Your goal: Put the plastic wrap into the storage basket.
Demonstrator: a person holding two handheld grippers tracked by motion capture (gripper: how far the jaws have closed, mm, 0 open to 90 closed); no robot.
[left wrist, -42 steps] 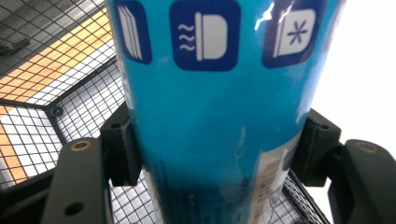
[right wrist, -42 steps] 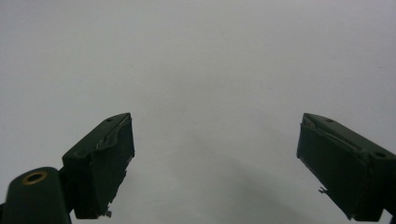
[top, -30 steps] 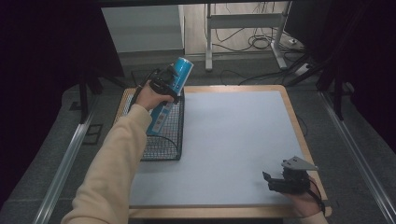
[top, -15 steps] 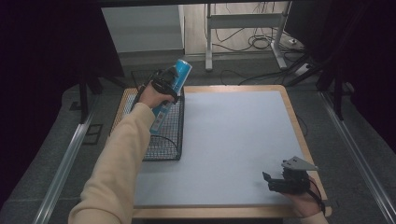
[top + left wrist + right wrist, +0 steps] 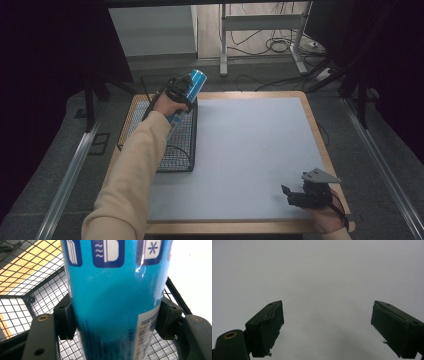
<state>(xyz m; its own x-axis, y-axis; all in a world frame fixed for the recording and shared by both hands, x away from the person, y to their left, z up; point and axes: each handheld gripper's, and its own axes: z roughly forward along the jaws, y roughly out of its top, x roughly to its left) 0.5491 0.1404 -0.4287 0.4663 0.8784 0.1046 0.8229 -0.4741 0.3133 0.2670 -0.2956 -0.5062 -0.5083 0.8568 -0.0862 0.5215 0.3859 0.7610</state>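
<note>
A tall blue can (image 5: 191, 86) with white icons and a barcode is held tilted above the far end of a black wire basket (image 5: 175, 150) at the table's left side. My left gripper (image 5: 178, 92) is shut on the blue can (image 5: 112, 290), its jaws pressed against both sides of it, and basket mesh (image 5: 30, 302) shows below. At the table's front right corner my right gripper (image 5: 291, 196) rests open over the bare white surface. Its two black jaws stand wide apart around the midpoint of the right gripper (image 5: 327, 330) with nothing between them.
The white table top (image 5: 250, 150) has a wooden rim. Beyond the far edge are metal desk legs (image 5: 222, 40) and cables on the floor. Metal rails (image 5: 70, 170) run along both sides of the table.
The left hand has carried the can slightly farther away and higher over the basket's far end. The right gripper has stayed in place.
</note>
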